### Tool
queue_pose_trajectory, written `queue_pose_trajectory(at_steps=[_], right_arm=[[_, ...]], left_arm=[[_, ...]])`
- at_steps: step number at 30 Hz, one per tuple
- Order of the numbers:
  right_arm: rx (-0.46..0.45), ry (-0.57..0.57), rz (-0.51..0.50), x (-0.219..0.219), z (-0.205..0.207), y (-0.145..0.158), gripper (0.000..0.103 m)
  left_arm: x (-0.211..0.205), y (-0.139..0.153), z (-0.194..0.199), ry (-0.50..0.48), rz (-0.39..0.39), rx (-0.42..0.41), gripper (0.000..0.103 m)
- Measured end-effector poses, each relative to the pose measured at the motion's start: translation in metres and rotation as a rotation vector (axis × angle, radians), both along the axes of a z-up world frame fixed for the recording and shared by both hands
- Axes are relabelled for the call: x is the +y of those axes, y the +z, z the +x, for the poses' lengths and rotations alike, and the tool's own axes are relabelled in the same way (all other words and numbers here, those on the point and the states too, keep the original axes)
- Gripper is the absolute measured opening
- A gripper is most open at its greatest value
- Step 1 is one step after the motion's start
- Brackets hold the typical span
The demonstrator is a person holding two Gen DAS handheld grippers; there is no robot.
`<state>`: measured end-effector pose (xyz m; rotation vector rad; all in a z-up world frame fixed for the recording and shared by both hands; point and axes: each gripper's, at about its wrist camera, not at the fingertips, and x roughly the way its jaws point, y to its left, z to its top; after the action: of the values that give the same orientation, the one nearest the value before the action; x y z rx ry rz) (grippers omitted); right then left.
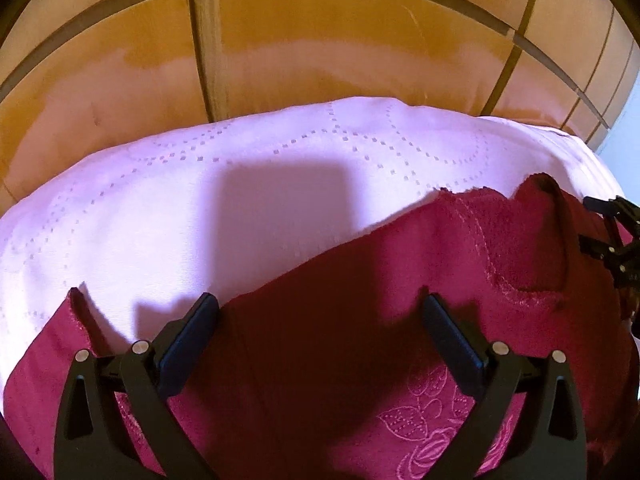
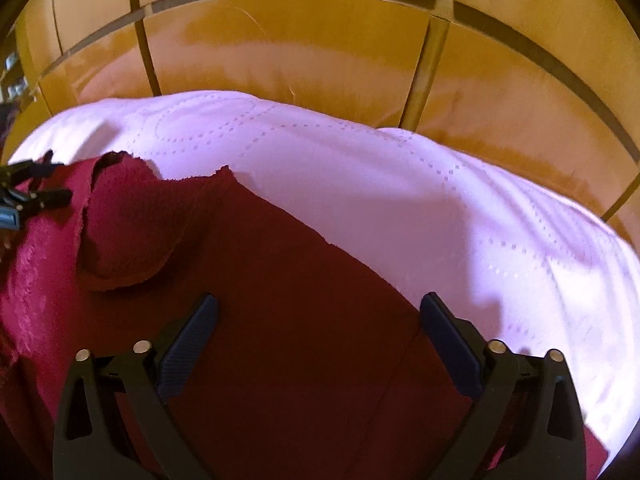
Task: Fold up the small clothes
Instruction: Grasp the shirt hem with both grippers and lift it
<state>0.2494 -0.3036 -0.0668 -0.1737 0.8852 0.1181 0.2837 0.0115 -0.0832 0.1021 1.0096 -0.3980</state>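
- Garment (image 1: 340, 280): crimson, spread on the pale quilted cover (image 1: 200, 184), filling the lower frame in both views, neckline toward the upper right of the left view.
- Left gripper (image 1: 320, 316): jaws wide apart, nothing held.
- Right gripper (image 2: 320, 316): jaws apart, empty.
- Risk: pads pinching the cover beneath along with the cloth, dragging both.

Crimson embroidered garment (image 1: 360, 320) lies spread flat, neckline facing up.

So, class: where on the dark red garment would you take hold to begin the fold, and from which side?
Grip the dark red garment at its free straight edge on the white quilted cover, coming in from the bare cover side: that hem lies flat and exposed.
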Motion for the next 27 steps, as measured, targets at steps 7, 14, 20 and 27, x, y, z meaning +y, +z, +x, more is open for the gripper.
queue_pose_trajectory(at_steps=[7, 14, 20, 27], right_arm=[[-0.04, 0.022, 0.051, 0.01, -0.014, 0.001, 0.029], [-0.089, 0.008, 0.062, 0.008, -0.023, 0.011, 0.01], [-0.194, -0.034, -0.009, 0.011, -0.024, 0.037, 0.0], [-0.156, -0.025, 0.235, -0.011, 0.014, 0.064, 0.0]], left_arm=[[-0.005, -0.005, -0.008, -0.038, 0.015, -0.03, 0.095], [-0.009, 0.003, -0.025, -0.103, -0.003, -0.053, 0.042], [-0.021, 0.017, -0.025, -0.107, 0.058, -0.108, 0.02], [-0.026, 0.031, -0.007, -0.046, 0.053, -0.165, 0.02]])
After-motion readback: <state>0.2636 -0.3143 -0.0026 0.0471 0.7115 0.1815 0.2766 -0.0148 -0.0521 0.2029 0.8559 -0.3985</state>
